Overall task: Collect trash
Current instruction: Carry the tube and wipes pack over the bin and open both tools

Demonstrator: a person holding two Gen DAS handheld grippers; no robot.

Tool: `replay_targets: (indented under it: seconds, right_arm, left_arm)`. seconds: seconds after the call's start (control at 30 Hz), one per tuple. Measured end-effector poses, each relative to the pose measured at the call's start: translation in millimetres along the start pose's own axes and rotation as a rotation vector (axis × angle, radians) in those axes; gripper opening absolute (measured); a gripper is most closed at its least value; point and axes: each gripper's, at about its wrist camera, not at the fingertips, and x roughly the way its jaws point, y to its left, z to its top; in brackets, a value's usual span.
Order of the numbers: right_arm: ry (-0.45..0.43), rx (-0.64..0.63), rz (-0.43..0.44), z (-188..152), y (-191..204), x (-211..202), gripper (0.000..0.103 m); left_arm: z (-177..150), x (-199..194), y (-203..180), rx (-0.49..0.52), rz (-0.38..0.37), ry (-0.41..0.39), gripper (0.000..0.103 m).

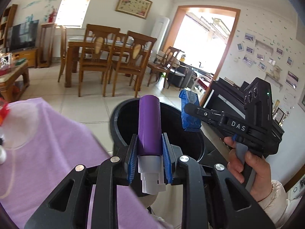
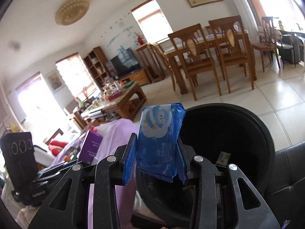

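My left gripper is shut on a purple bottle with a white pump end, held over the near rim of a black trash bin. My right gripper is shut on a blue wet-wipes pack and holds it at the left rim of the same bin. The right gripper with the blue pack also shows in the left wrist view, above the bin's right side. The left gripper and purple bottle show at the left in the right wrist view. A small scrap lies inside the bin.
A purple cloth covers the surface to the left of the bin, with a clear plastic cup on it. A black leather seat is to the right. A wooden dining table with chairs and a coffee table stand beyond on the tiled floor.
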Motion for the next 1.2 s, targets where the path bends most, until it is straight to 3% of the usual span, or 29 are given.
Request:
replay_targets:
  seconds: [0.33, 0.53, 0.8, 0.9, 0.97, 1.0, 1.03, 1.07, 1.1, 1.17, 1.2]
  right_arm:
    - [-0.043, 0.104, -0.033, 10, -79, -2, 0.038]
    - [-0.053, 0.136, -0.041, 15, -87, 19, 0.038]
    - [-0.014, 0.115, -0.034, 20, -77, 51, 0.039]
    - [-0.011, 0.113, -0.027, 22, -72, 52, 0.043]
    - [-0.010, 0.113, -0.020, 25, -72, 53, 0.060]
    - [-0.012, 0.112, -0.023, 25, -70, 53, 0.062]
    - [-0.014, 0.113, -0.023, 25, -69, 52, 0.064]
    - [-0.015, 0.115, -0.021, 25, -69, 51, 0.065]
    - [-0.018, 0.117, -0.019, 25, -69, 50, 0.065]
    - [-0.029, 0.123, -0.016, 26, -68, 46, 0.075]
    - [-0.035, 0.127, -0.014, 26, -68, 44, 0.076]
  left_arm:
    - [7, 74, -25, 0.002, -0.017, 0.059, 0.025]
    - [6, 100, -31, 0.012, 0.004, 0.084, 0.025]
    - [-1, 102, -31, 0.023, 0.018, 0.084, 0.025]
    - [-2, 105, -35, 0.035, 0.022, 0.085, 0.025]
    - [-1, 107, -40, 0.055, 0.033, 0.082, 0.027]
    - [-1, 105, -42, 0.065, 0.031, 0.072, 0.028]
    - [-2, 105, -42, 0.073, 0.035, 0.064, 0.031]
    - [-2, 103, -43, 0.081, 0.050, 0.055, 0.045]
    - [-3, 103, -44, 0.087, 0.067, 0.047, 0.068]
    - [-5, 93, -49, 0.104, 0.104, -0.021, 0.083]
    - [-6, 88, -47, 0.110, 0.101, -0.045, 0.084]
